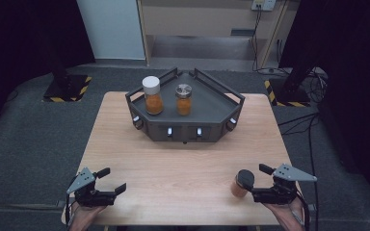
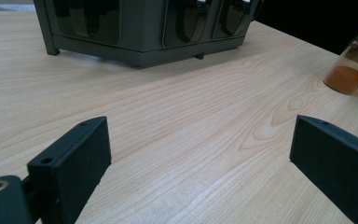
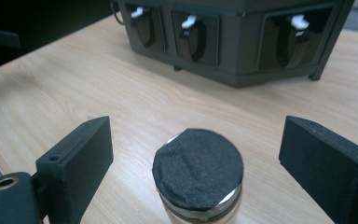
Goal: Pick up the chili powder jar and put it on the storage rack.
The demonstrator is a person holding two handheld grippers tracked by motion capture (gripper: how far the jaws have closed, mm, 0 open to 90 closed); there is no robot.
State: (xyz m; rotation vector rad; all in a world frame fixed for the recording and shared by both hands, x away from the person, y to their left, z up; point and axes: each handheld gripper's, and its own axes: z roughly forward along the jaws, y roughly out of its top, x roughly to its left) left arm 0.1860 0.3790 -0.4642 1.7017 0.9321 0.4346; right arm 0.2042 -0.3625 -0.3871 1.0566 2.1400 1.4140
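Your right gripper (image 3: 193, 154) straddles the black-capped spice jar (image 3: 198, 179), with its jaws spread wide.

There it is: the small glass jar of orange powder with the dark felt-like cap stands upright on the light wooden table (image 1: 183, 168), near the front edge on your right side, between your 2 right jaws with a clear gap on each side, so nothing is gripped. In the high view the jar (image 1: 242, 183) sits just left of that gripper (image 1: 262, 180). Your left gripper (image 2: 200, 149) hangs over bare wood at the front left corner, jaws apart and holding nothing. Farther back, the dark grey angular rack (image 1: 221, 103) carries 2 more orange-filled jars, a white-lidded one (image 1: 152, 95) and a metal-lidded one (image 1: 183, 99), standing side by side.
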